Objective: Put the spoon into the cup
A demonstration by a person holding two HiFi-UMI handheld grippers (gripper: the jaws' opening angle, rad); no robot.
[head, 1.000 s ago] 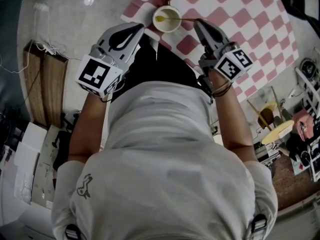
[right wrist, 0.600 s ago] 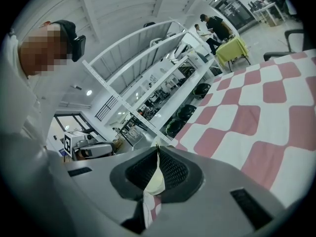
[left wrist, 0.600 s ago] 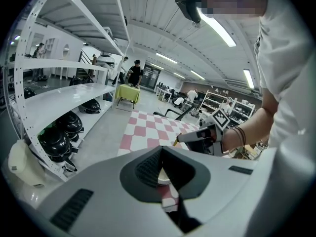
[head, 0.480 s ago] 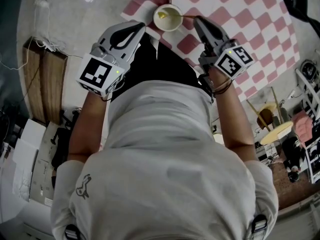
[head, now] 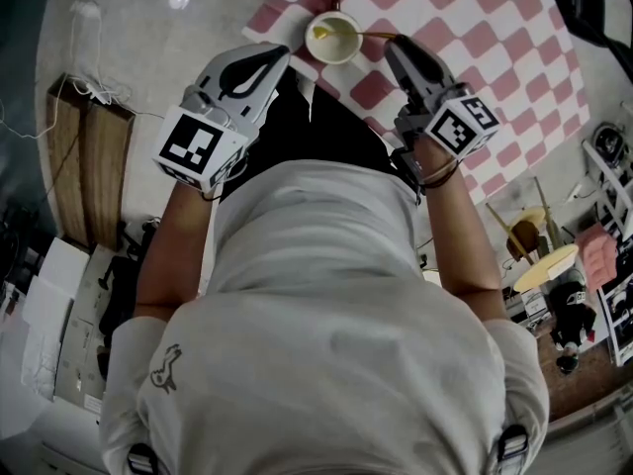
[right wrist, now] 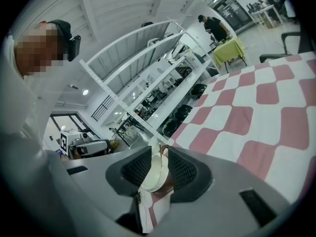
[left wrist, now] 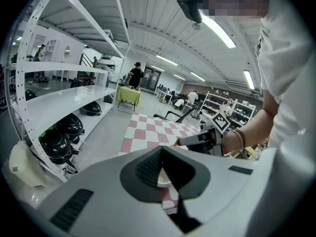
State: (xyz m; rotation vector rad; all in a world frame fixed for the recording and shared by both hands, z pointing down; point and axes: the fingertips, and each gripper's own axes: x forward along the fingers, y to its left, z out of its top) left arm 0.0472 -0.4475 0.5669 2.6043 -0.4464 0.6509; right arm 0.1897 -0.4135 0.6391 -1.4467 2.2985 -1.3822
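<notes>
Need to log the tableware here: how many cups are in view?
1. The cup stands on the checked cloth, near the edge closest to the person, with the spoon bowl-end inside it. More could be hidden behind the person's body.

Site: large open-plan lab or workshop hall. Evidence: white metal shelving rack [left wrist: 59, 102] carrying black helmets [left wrist: 57, 144]; long ceiling strip lights [left wrist: 219, 31]; further racks and workstations at the far end [left wrist: 217, 105]; a person [left wrist: 135, 74] standing at a yellow-draped table [left wrist: 128, 95]; cluttered equipment [head: 584, 265] beside the desk's pink-and-white checked cloth [head: 475, 28].
</notes>
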